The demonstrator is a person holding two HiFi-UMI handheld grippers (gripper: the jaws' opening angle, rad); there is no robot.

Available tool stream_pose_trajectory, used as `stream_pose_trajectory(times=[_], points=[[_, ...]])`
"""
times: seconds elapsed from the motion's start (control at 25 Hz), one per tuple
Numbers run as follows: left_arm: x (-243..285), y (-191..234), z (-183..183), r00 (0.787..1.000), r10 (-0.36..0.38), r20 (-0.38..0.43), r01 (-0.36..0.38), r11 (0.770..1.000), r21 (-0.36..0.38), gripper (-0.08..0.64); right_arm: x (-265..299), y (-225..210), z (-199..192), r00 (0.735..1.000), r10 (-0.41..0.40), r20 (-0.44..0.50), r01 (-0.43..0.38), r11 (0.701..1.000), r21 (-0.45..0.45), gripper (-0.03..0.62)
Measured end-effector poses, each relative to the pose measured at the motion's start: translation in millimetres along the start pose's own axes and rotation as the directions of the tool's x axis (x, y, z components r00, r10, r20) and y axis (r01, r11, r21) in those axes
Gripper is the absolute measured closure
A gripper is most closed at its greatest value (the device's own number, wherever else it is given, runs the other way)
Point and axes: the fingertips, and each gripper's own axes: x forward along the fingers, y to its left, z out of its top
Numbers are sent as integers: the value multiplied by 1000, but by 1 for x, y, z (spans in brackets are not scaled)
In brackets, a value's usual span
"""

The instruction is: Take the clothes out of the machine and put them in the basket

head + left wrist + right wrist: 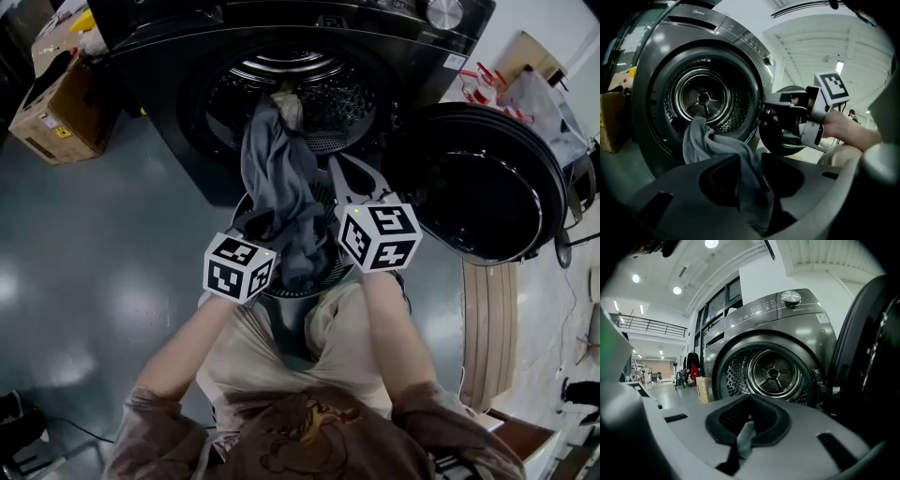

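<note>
The grey garment (277,169) trails from the drum (323,94) at top centre down to the basket (281,293), its length pinched in the right gripper (743,437) and running loose through the parted left gripper (752,173).

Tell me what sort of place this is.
Probably a large workshop or lab hall: a front-loading machine on open polished floor, a high lit ceiling with a mezzanine railing, a cardboard box.

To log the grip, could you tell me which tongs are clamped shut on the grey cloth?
The right tongs: their jaws are shut on a fold of the cloth. The left tongs stand apart, with the cloth only hanging between them.
</note>
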Motion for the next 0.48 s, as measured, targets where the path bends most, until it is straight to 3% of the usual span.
stream_pose_trajectory(times=[0.08, 0.2, 0.48], points=[[2, 10, 2, 1000, 29, 0, -29, 1000, 4, 343, 0, 0, 0, 1000, 1, 3, -1, 1000, 4, 594], [3, 30, 14, 996, 82, 37, -82, 997, 10, 296, 0, 0, 1, 1000, 5, 7, -5, 1000, 5, 595], [39, 93, 54, 970, 221, 105, -230, 970, 80, 247, -2, 1, 3, 1000, 18, 14, -18, 1000, 13, 595]])
